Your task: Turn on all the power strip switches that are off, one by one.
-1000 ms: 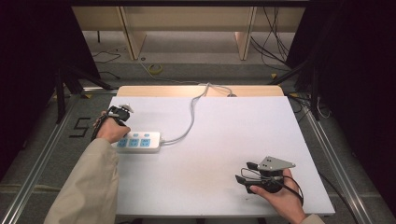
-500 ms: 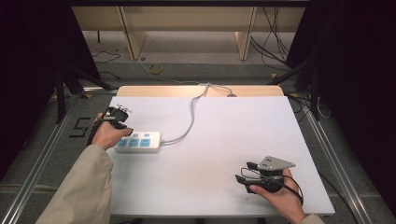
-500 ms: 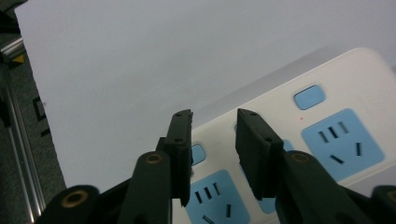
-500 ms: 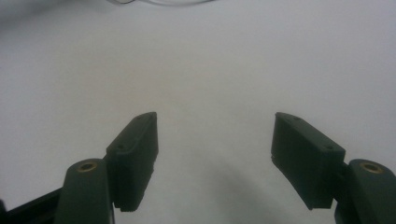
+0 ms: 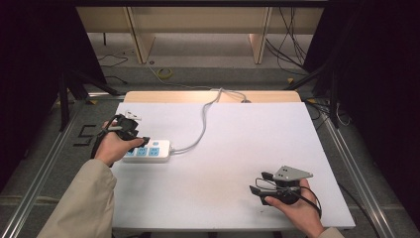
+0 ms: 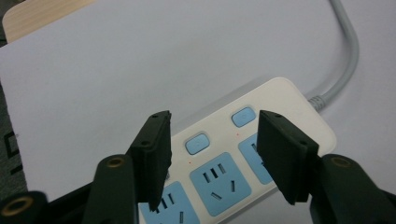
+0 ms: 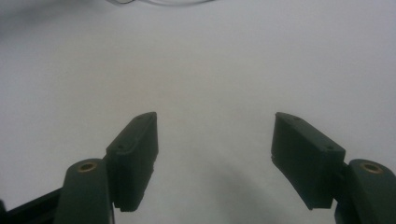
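Note:
A white power strip with blue sockets and blue switch buttons lies near the left edge of the white table. Its grey cable runs to the far edge. My left gripper hovers at the strip's left end. In the left gripper view its jaws have just been opening and stand apart above the strip, gripping nothing. My right gripper rests near the front right corner, pointing left. Its jaws are open over bare table.
A wooden board borders the table's far edge, where the cable drops off. Metal rails run along the floor on both sides. Furniture legs and loose cables lie on the floor beyond the table.
The left hand has drifted slightly toward the near left, staying by the strip's left end. The right hand and gripper have kept still.

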Motion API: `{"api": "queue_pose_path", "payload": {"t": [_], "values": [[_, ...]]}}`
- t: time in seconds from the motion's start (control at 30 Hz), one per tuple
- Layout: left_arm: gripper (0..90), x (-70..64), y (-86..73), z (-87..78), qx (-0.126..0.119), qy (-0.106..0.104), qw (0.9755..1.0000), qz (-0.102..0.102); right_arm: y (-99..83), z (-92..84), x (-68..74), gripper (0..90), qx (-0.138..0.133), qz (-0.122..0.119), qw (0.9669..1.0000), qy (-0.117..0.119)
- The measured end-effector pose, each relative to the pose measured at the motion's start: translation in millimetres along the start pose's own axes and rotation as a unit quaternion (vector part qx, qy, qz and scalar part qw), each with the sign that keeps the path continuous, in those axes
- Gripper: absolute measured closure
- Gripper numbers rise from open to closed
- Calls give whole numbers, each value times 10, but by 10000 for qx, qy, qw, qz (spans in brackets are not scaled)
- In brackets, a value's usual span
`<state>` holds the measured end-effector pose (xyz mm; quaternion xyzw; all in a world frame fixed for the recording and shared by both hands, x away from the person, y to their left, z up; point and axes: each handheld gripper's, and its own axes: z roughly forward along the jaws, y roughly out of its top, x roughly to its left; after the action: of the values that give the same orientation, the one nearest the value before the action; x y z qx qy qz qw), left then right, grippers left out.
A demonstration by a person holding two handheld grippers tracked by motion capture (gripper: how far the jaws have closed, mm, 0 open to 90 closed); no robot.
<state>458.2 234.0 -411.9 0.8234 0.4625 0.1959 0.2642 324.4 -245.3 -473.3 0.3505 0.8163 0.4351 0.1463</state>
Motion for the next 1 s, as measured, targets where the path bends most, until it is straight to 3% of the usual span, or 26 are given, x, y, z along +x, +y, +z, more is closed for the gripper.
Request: {"api": "queue_pose_path", "payload": {"t": [0.27, 0.47, 1.0], "values": [[344, -130, -54, -43, -237, -209, 9994, 129, 0, -1, -3, 325, -7, -9, 10000, 5], [301, -261, -115, -101, -433, -209, 9985, 271, 1, 0, 0, 323, -5, -7, 10000, 3], [256, -645, -431, -174, -1070, -418, 9917, 570, -1, -1, 1, 319, -33, -20, 10000, 42]]}}
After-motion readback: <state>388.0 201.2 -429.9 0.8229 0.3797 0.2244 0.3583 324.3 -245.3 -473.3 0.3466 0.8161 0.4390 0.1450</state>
